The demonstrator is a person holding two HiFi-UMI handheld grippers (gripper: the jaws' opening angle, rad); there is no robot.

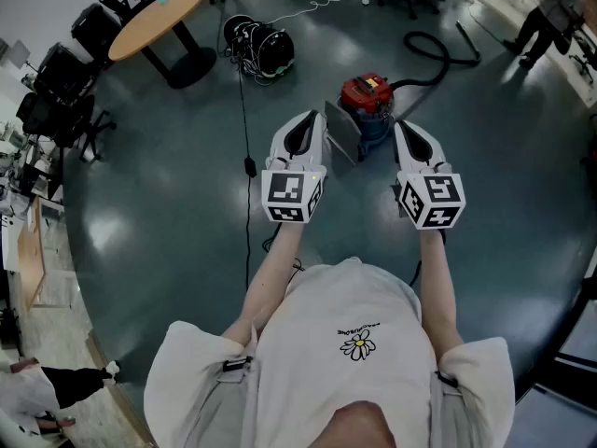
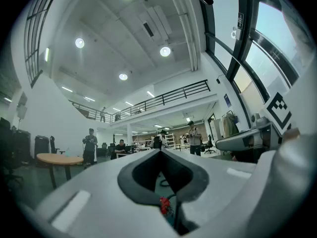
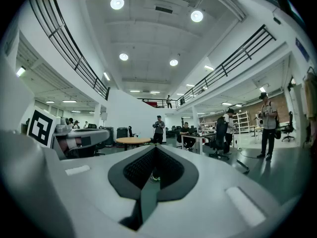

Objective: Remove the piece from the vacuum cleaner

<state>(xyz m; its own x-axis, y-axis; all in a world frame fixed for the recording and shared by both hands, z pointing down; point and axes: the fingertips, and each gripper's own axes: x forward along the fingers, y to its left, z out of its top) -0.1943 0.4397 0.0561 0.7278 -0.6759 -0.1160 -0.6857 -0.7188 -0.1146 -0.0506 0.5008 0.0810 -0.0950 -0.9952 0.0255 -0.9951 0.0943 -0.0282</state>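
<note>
Left gripper view shows my left gripper (image 2: 159, 152) pressed together on nothing; my right gripper (image 3: 156, 148) is too. Just ahead, untouched, the vacuum cleaner (image 1: 369, 103) sits on the floor (image 1: 187, 203). I cannot tell which piece comes off. It is probably hard, light plastic, so I would pinch an edge.

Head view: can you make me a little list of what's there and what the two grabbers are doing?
vacuum: red top, blue body, standing on the floor in front of the person
hose: black, curls away from the vacuum
left gripper: jaws together, holding nothing, held up in the air
right gripper: jaws together, holding nothing, held up in the air
touching the vacuum: neither gripper
table: round, wooden top, far left
job: not started yet
</note>
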